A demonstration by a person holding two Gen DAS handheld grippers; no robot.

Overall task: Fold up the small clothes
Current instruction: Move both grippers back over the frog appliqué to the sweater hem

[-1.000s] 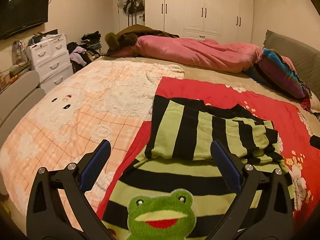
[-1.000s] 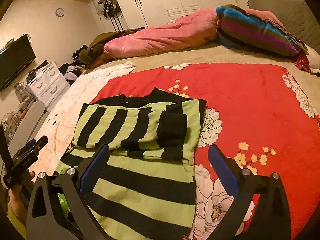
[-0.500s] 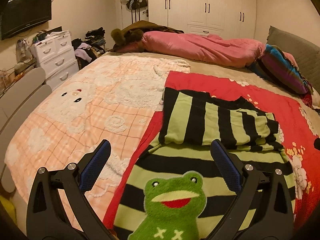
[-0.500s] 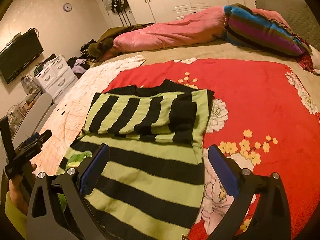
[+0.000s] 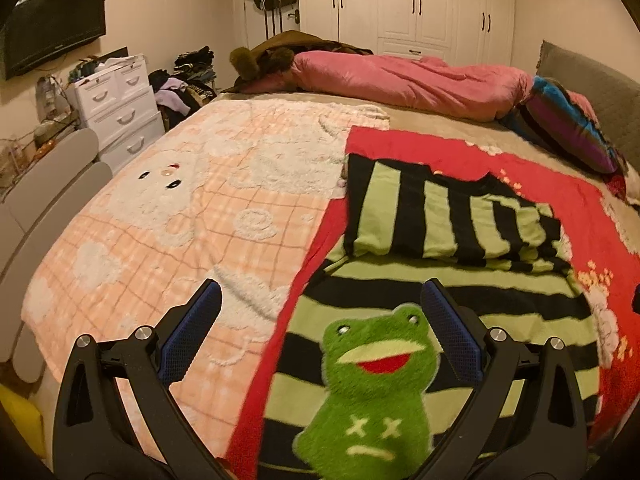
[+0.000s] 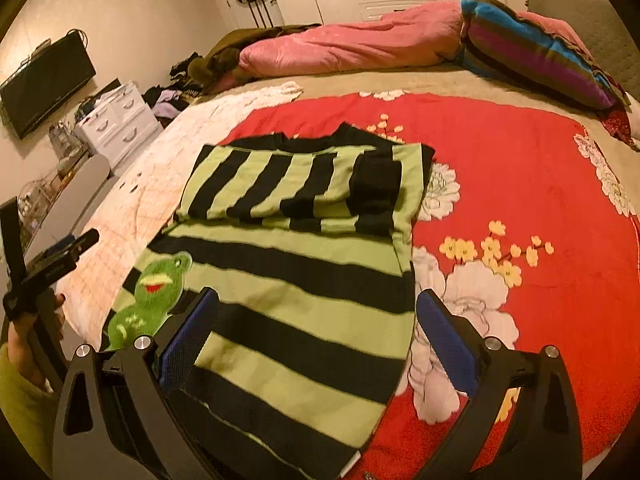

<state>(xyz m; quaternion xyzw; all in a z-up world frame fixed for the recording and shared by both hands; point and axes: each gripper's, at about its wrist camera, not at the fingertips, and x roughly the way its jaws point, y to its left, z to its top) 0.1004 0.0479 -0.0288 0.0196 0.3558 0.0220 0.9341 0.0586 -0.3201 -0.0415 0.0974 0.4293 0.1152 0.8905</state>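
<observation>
Red floral blanket (image 6: 520, 168) under striped sweater (image 6: 296, 280), white wardrobes (image 5: 420, 4) behind.

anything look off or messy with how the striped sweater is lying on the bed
Nothing stands out. The striped sweater lies flat on the red blanket, sleeves folded across its top; both the left gripper and right gripper are open above it.
</observation>
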